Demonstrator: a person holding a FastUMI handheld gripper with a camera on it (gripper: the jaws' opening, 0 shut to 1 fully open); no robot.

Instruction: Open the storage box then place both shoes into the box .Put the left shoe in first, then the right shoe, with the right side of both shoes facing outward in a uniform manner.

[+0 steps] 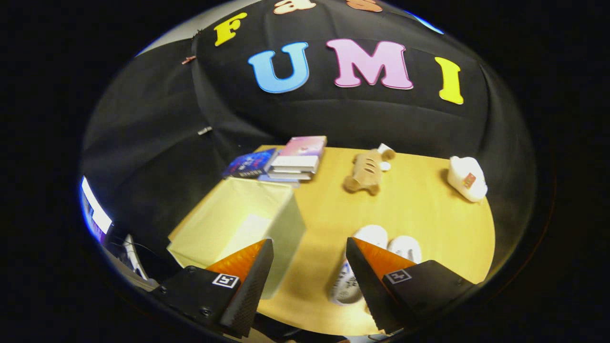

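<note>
The storage box [243, 219] sits on the left part of the wooden surface [419, 209], just ahead of the left finger of the hand-held gripper [310, 267]. It is a pale fabric cube. Its top looks like a flat closed panel, though the blur makes this hard to confirm, so the opening step is judged as not yet done. Behind the box, toward the cloth wall, lies a stack of books [286, 164]; about four can be counted, the lower ones hard to separate.

The hand-held gripper hangs above the surface with its two fingers spread wide and nothing between them but bare wood.

Further right, a brown plush toy [368, 172] lies near the middle of the surface. The two white shoes [381, 247] stand side by side near the front edge, just ahead of the right finger, which covers part of the nearer one. Which is left and which is right cannot be told. Both remain outside the box, so both placements are still to do. One white plush item [467, 178] rests at the far right.
</note>
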